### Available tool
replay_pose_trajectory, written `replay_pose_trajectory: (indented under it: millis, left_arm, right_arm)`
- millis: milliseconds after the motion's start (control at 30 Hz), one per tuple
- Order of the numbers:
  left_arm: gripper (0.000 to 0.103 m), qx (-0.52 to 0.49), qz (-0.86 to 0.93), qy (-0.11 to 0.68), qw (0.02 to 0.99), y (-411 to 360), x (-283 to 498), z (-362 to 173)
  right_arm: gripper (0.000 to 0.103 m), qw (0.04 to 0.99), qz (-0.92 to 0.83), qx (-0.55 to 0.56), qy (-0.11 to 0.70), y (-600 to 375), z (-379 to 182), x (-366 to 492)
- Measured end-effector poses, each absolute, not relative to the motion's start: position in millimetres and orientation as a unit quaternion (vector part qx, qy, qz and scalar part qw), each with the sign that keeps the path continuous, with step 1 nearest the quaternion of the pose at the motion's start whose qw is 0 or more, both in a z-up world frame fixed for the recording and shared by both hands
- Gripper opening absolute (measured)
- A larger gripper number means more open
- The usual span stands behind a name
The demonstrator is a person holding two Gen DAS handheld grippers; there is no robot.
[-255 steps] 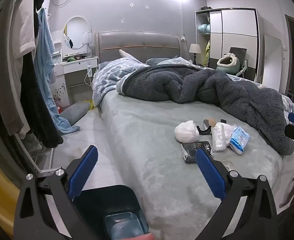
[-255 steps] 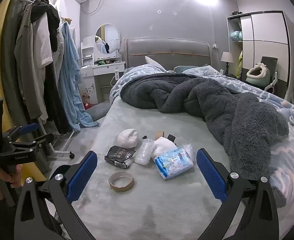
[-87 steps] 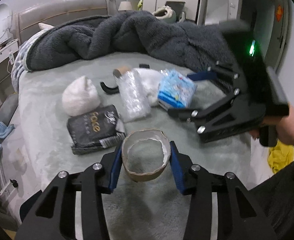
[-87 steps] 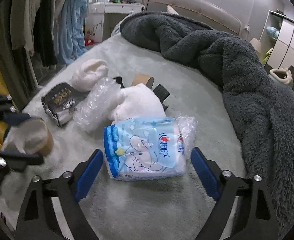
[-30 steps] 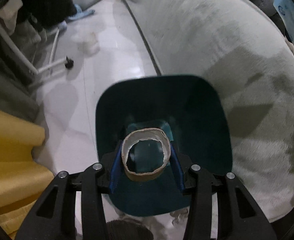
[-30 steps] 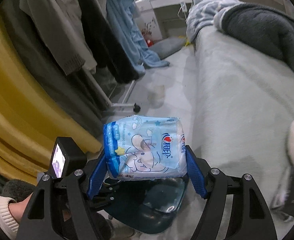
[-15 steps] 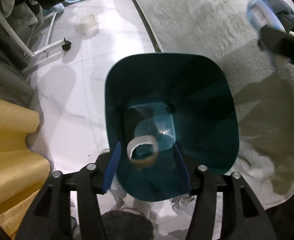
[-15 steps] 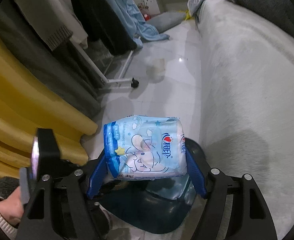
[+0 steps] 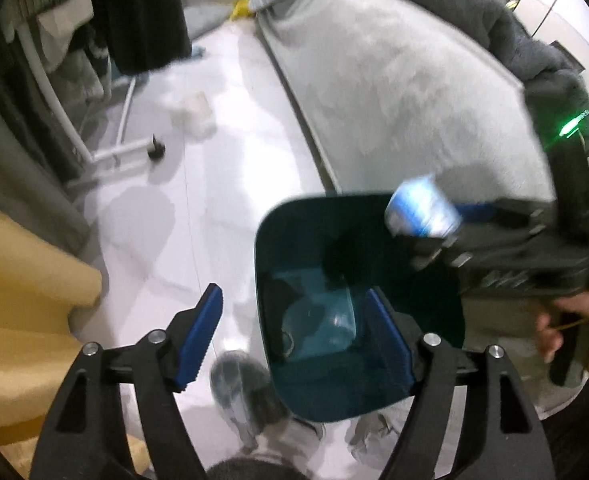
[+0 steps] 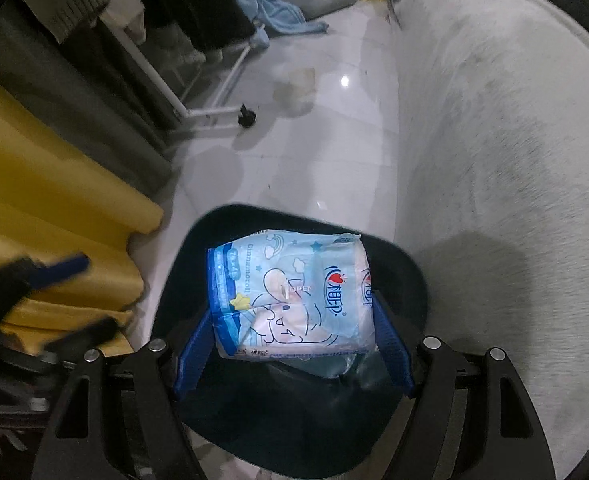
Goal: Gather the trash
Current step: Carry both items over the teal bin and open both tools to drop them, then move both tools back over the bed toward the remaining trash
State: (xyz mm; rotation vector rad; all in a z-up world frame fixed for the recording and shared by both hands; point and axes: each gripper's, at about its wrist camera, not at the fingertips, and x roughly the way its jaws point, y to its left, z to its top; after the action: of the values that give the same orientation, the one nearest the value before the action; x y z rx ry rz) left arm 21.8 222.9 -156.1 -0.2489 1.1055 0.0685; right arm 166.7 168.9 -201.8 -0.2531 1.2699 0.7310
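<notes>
Over the bin [image 10: 410,272], the right gripper [image 10: 292,342] clamps the tissue pack [image 10: 290,296]; left gripper [image 9: 294,336] spread apart.

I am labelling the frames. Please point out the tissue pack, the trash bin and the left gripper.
tissue pack [image 10: 290,296]: right wrist view, middle of its printed front.
trash bin [image 9: 262,240]: left wrist view, its left rim.
left gripper [image 9: 294,336]: left wrist view, midway between its open fingers.

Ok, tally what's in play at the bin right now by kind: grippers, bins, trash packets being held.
Grippers: 2, the left gripper, open and empty, and the right gripper
Bins: 1, the dark teal bin
Held packets: 1, the blue tissue packet
Total: 4
</notes>
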Motion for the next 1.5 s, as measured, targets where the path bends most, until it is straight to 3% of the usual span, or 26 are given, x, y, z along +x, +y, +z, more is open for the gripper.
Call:
replay_pose_trajectory:
  millis: [367,733,1500]
  left_arm:
    - [0.081,-0.106,0.041,0.425,0.898,225,13,-109]
    - [0.083,-0.065,0.047,0.332,0.94,208,11,-64]
    - [0.092,-0.068,0.035,0.262,0.962,154,29,-18]
  right_arm:
    - [0.075,0.722,0.317,-0.153,0.596,177,-232,157]
    - [0.085,0.71,0.327,-0.182,0.596,177,-230,141]
    - [0.087,0.811,0.375,-0.122,0.431,100,-98,135]
